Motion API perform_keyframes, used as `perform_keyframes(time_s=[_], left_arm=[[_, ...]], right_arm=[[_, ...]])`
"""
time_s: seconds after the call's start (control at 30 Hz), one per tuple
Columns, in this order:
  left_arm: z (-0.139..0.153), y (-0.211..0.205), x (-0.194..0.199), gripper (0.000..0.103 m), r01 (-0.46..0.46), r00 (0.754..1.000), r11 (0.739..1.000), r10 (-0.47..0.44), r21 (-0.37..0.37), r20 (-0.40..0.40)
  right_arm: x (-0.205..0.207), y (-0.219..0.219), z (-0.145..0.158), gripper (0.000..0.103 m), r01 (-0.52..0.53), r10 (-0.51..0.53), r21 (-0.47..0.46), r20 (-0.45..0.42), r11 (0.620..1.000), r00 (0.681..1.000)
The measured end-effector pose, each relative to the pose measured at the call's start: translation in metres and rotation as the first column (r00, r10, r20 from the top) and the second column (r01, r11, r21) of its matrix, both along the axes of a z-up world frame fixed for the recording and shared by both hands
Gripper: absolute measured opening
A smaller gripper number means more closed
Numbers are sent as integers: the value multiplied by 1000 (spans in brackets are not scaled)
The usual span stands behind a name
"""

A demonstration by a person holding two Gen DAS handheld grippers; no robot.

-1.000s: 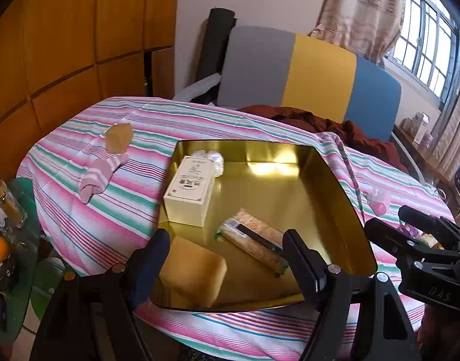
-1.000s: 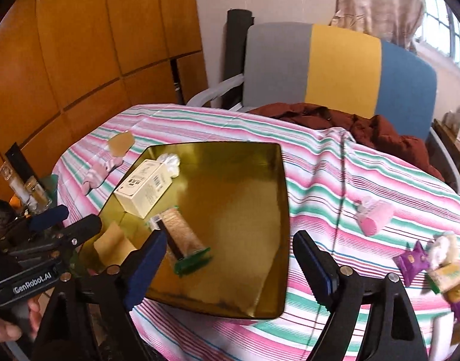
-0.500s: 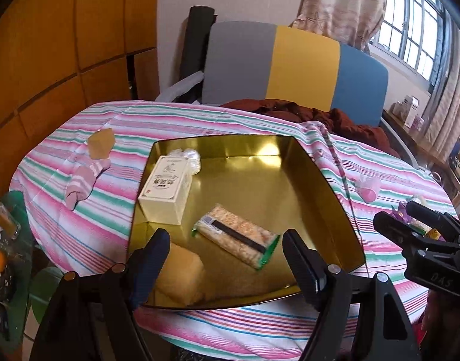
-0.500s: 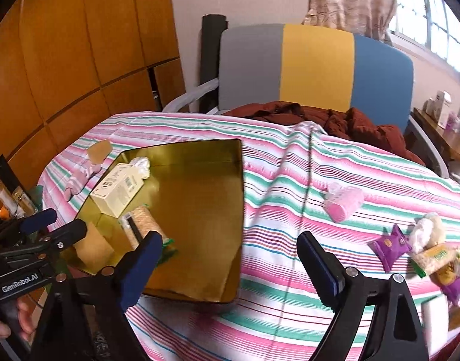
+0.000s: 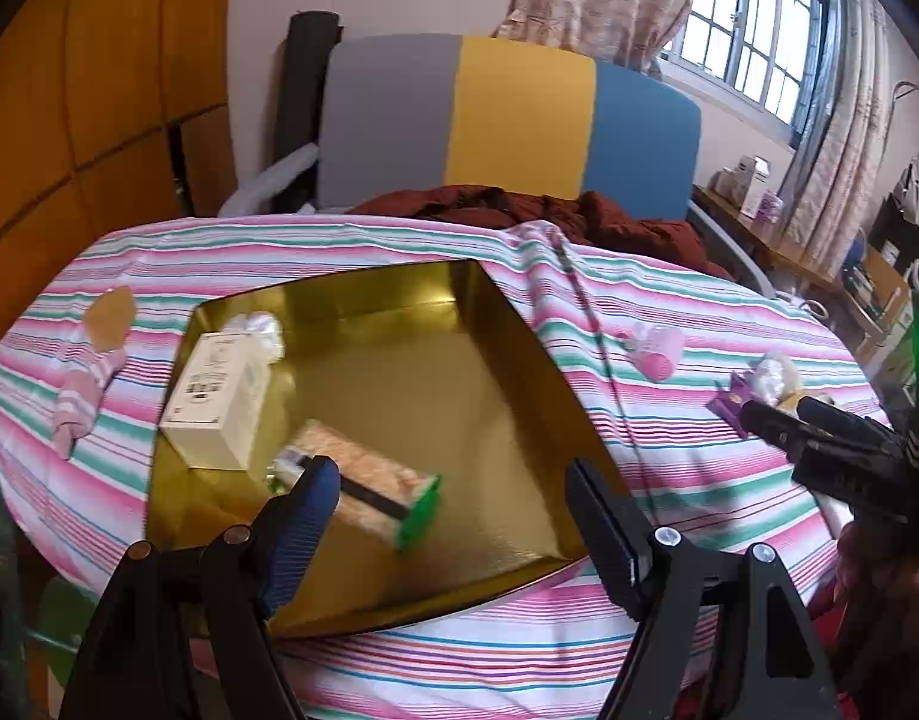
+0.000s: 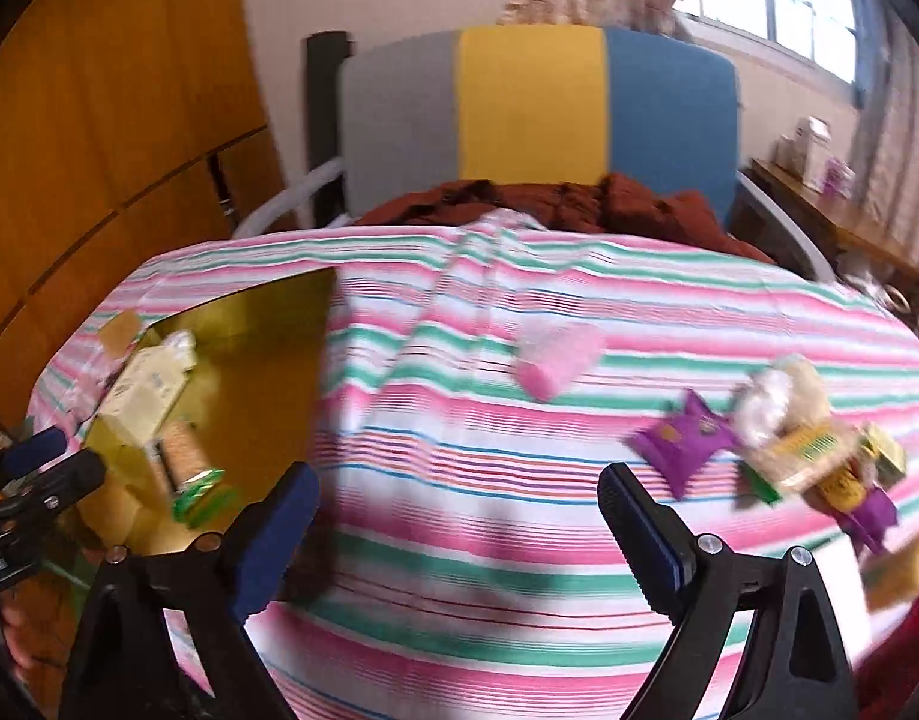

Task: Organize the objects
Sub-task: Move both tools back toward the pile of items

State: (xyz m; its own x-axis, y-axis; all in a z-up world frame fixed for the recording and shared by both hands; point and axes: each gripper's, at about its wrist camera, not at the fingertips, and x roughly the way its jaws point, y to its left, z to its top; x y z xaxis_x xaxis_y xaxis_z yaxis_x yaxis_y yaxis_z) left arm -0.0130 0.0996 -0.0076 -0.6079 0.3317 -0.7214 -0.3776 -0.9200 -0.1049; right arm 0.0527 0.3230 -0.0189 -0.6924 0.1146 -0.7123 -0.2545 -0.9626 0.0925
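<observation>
A gold tray (image 5: 519,336) (image 6: 261,312) sits on the striped tablecloth and holds a cream box (image 5: 216,387) (image 6: 144,393), a cracker pack with a green end (image 5: 369,495) (image 6: 186,468) and a crumpled white wrapper (image 5: 258,327). My left gripper (image 5: 453,507) hovers open over the tray's near edge with nothing between its fingers. My right gripper (image 6: 459,513) hangs over bare cloth, its jaws opening and nothing between them. A pink roll (image 6: 558,360) (image 5: 657,351) lies ahead of it. A purple packet (image 6: 687,438) and a heap of snack packs (image 6: 819,456) lie to its right.
A pink striped sock (image 5: 81,396) and a tan pad (image 5: 111,312) lie left of the tray. A grey, yellow and blue chair back (image 5: 507,126) with a dark red garment (image 5: 519,207) stands behind the table. Wooden panels (image 6: 99,120) fill the left. The right gripper's tip (image 5: 819,438) shows at right.
Both views have swung to the right: the tray slid left in each picture. The snack heap and pink roll now sit nearer the right gripper, whose jaws stand wider. The left jaws look unchanged.
</observation>
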Motion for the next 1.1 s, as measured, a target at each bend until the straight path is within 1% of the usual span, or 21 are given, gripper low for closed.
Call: perform_keyframes(time_s=[0.17, 0.27, 0.37, 0.43, 0.5, 0.57, 0.6, 0.63, 0.67, 0.7, 0.73, 0.87, 0.93, 1.0, 1.1], left_arm=[[2, 21, 0, 79, 69, 998, 998, -70, 4, 4], [3, 37, 1, 79, 110, 994, 994, -110, -12, 7], [2, 57, 4, 78, 162, 987, 986, -162, -35, 7], [1, 69, 5, 78, 194, 981, 980, -194, -37, 14], [0, 80, 6, 78, 218, 976, 975, -218, -47, 20], [0, 91, 5, 78, 240, 971, 969, -239, -55, 21], [1, 95, 4, 78, 250, 968, 967, -249, -55, 23], [1, 101, 2, 78, 260, 966, 964, -259, -54, 28], [1, 105, 0, 78, 265, 964, 963, -264, -53, 31], [1, 111, -3, 78, 269, 963, 961, -268, -55, 33], [1, 118, -6, 78, 279, 960, 959, -277, -57, 36], [0, 141, -20, 78, 310, 949, 950, -307, -40, 70], [-2, 155, -27, 78, 325, 945, 944, -320, -60, 71], [-6, 169, -37, 78, 345, 937, 935, -338, -82, 88], [-8, 184, -50, 78, 363, 930, 927, -354, -91, 104]], right_arm=[[17, 55, 2, 95, 124, -124, -1, 9, 992, 992], [30, 95, 5, 95, 217, -217, 20, 15, 976, 976], [40, 130, 8, 95, 286, -287, 44, 21, 957, 958], [48, 157, 12, 95, 343, -344, 45, 11, 938, 939], [57, 181, 15, 96, 406, -406, 24, -11, 914, 914], [68, 204, 15, 99, 468, -468, -10, -40, 884, 883], [71, 211, 13, 99, 490, -491, -25, -41, 871, 870], [75, 219, 9, 99, 514, -516, -60, -30, 856, 856], [77, 224, 6, 99, 521, -525, -96, -21, 848, 851], [78, 228, 3, 99, 521, -527, -136, -12, 843, 850], [79, 230, 2, 99, 521, -528, -157, -8, 839, 849], [77, 223, 5, 99, 492, -501, -156, -25, 857, 865], [76, 221, 4, 99, 478, -489, -166, -27, 862, 872], [76, 220, 4, 99, 469, -481, -177, -32, 865, 876], [74, 220, 2, 99, 444, -461, -207, -36, 871, 887]])
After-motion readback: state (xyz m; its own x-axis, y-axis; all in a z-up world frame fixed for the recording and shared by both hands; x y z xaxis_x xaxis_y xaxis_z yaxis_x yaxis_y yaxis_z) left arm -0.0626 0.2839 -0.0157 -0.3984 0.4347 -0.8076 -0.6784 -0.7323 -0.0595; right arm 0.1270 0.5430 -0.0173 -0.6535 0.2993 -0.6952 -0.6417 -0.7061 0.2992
